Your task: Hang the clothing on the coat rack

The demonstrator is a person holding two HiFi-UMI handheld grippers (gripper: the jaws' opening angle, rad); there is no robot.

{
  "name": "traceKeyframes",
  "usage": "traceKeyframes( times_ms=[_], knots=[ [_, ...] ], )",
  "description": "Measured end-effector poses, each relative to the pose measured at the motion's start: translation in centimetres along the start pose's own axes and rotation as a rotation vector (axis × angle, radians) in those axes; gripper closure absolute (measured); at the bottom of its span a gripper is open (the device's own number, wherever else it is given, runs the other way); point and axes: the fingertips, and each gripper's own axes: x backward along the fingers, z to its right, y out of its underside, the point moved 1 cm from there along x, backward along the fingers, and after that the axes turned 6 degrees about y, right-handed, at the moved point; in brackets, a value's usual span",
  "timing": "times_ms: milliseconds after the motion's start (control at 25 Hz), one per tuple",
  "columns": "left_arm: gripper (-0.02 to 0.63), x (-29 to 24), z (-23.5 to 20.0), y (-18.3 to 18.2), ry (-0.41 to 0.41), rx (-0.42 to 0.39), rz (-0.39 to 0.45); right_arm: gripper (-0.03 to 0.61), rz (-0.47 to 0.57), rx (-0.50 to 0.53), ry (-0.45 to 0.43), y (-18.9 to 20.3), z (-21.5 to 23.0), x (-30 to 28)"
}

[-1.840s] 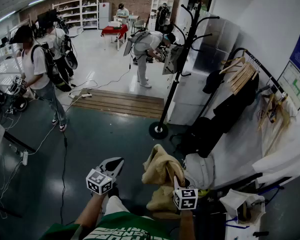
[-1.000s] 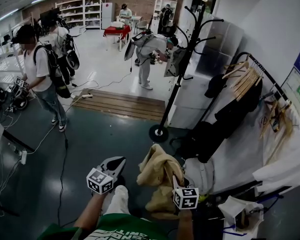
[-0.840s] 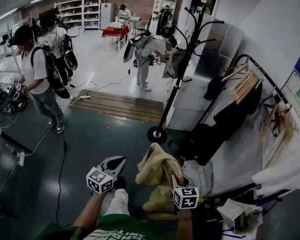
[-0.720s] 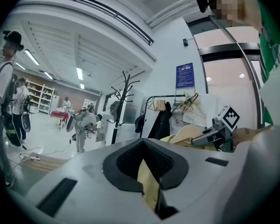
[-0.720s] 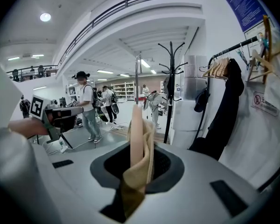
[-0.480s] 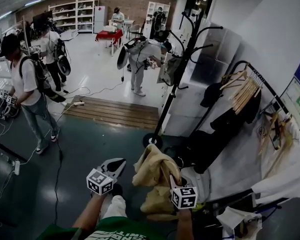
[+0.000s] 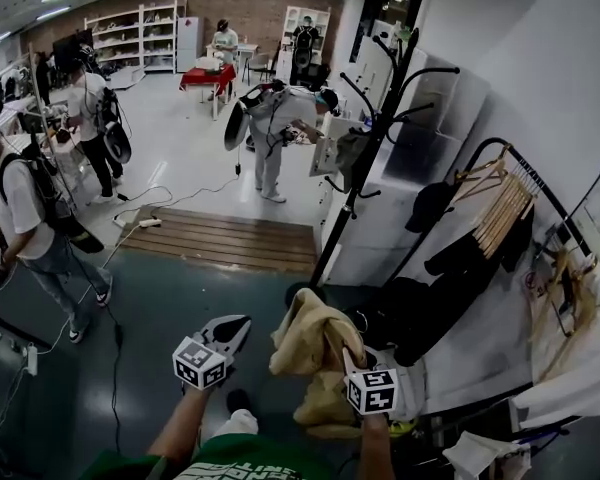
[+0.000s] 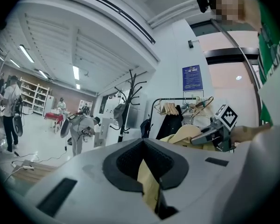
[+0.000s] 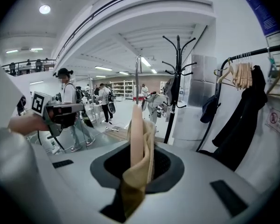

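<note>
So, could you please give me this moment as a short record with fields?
clothing: tan garment, bunched, held up off the floor
left hand-held gripper: shut on an edge of the tan garment
right hand-held gripper: shut on a fold of the tan garment
coat rack: black, upright, ahead of the garment and apart from it; a grey item hangs on it
garment rail: at the right, with wooden hangers and dark clothing
status: garment not yet on the coat rack

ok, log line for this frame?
left gripper: shut on tan garment | right gripper: shut on tan garment | coat rack: ahead, upright | tan garment: not yet hung
</note>
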Motion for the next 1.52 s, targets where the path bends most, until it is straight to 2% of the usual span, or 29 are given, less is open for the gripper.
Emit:
traceKeyframes(
  times_ms=[360, 720, 1520],
  knots=[
    [0.609, -2.4, -7.3, -1.9, 0.036, 0.004, 0.010, 0.512, 0.007, -0.004, 0.025, -5.3, -0.6, -6.3],
    [0.609, -1.7, -13.2, -3.7, 0.046, 0.007, 0.025, 0.511, 0.024, -0.023, 0.042, -10.0, -2.5, -10.2],
    [0.609, -2.7, -17.4, -4.2, 0.061, 0.019, 0.031, 0.512, 0.027, 0.012, 0.035, -13.6, -3.1, -14.2]
  ],
)
